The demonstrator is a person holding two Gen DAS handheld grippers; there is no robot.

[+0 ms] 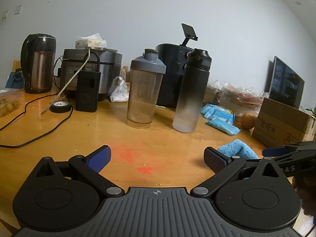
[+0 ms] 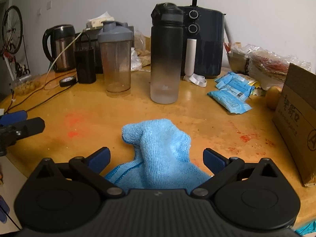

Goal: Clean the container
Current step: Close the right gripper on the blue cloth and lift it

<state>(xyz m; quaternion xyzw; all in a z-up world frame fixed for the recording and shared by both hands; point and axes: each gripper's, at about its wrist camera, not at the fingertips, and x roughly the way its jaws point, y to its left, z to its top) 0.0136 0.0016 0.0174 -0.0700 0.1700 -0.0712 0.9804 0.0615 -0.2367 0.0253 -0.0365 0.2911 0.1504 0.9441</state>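
A clear shaker cup with a grey lid [image 1: 143, 90] [image 2: 116, 59] and a black-to-frosted bottle [image 1: 190, 92] [image 2: 165, 57] stand upright on the wooden table. A blue cloth [image 2: 158, 154] [image 1: 238, 149] lies bunched on the table between my right gripper's [image 2: 157, 159] open fingers, which do not touch it. My left gripper [image 1: 158, 160] is open and empty over a bare patch of table with red stains [image 1: 138, 162]. The right gripper also shows at the right edge of the left wrist view [image 1: 290, 152].
Behind the bottles are a kettle [image 1: 38, 63], a rice cooker [image 1: 92, 69], a black power bank [image 1: 86, 90], a tape roll [image 1: 60, 106], cables and a dark air fryer [image 2: 205, 41]. At the right are blue packets [image 2: 231, 92], plastic bags, an orange [image 1: 248, 120] and a cardboard box [image 2: 296, 118].
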